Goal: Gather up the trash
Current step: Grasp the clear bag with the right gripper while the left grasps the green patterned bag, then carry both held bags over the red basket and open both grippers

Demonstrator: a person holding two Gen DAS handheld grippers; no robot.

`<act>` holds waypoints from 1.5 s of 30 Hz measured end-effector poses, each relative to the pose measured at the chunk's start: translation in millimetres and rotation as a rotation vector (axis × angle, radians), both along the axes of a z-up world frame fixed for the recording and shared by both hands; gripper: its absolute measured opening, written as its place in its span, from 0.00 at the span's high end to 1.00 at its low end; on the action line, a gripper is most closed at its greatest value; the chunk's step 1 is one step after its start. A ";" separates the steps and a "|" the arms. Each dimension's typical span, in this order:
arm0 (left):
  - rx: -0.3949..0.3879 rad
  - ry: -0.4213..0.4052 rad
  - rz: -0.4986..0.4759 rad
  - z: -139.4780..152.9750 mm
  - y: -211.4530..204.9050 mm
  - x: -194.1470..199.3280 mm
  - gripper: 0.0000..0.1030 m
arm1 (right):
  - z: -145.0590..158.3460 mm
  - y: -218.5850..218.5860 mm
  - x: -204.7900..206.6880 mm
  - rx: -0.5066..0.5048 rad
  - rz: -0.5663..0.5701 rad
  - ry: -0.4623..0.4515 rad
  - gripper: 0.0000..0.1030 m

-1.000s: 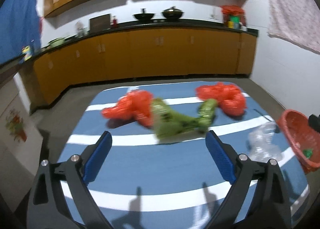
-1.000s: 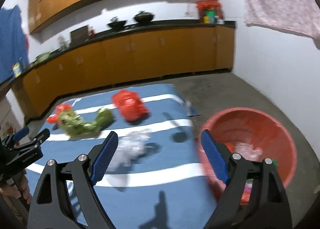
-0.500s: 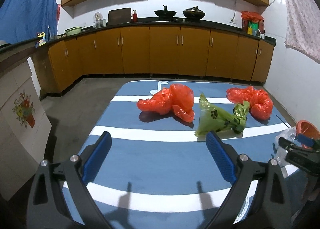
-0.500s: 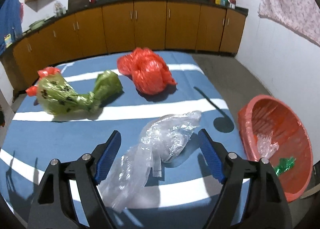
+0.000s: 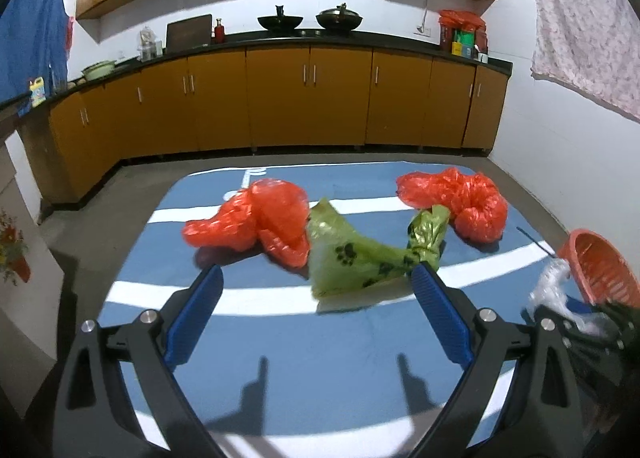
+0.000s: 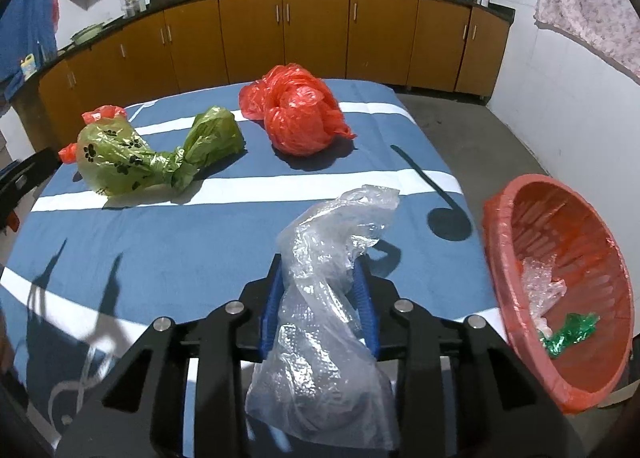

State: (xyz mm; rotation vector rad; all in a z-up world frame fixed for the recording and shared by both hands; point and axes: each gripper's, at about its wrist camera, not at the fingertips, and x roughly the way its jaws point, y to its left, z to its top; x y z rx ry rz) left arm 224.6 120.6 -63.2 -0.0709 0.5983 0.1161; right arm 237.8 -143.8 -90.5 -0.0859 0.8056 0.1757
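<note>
My right gripper (image 6: 320, 282) is shut on a crumpled clear plastic bag (image 6: 328, 258) and holds it above the blue striped mat (image 6: 160, 242). The clear bag also shows at the right of the left wrist view (image 5: 552, 290). My left gripper (image 5: 316, 298) is open and empty, just short of a green paw-print bag (image 5: 356, 254). Two red plastic bags (image 5: 260, 218) (image 5: 460, 198) lie on the mat beyond it. The green bag (image 6: 140, 154) and one red bag (image 6: 298, 114) lie ahead in the right wrist view. A red basket (image 6: 560, 270) sits to the right.
The red basket (image 5: 600, 266) holds clear plastic and a green wrapper (image 6: 568, 334). Orange cabinets (image 5: 312, 98) with a dark counter line the far wall. A white wall (image 6: 580, 98) stands to the right, with bare concrete floor (image 6: 460, 118) around the mat.
My right gripper has closed on the clear plastic bag and lifted it off the mat. My left gripper has moved closer to the green bag and stays open.
</note>
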 end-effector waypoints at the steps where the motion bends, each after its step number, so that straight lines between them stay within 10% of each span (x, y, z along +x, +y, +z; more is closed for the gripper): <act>1: -0.019 0.001 -0.006 -0.1 1.2 6.0 0.09 | 0.9 -3.5 -1.5 0.000 -0.002 -0.003 0.66; 10: -0.130 0.102 -0.047 -16.0 15.4 60.2 0.26 | 1.5 -12.5 -3.3 -0.004 0.005 -0.012 0.66; 17: -0.140 0.163 -0.113 -33.2 6.5 65.4 0.94 | 0.7 -12.8 -5.7 -0.013 0.012 -0.017 0.66; 45: -0.110 -0.085 -0.209 61.5 -59.3 -12.2 0.97 | 56.9 -72.6 -47.1 -0.010 -0.076 -0.166 0.72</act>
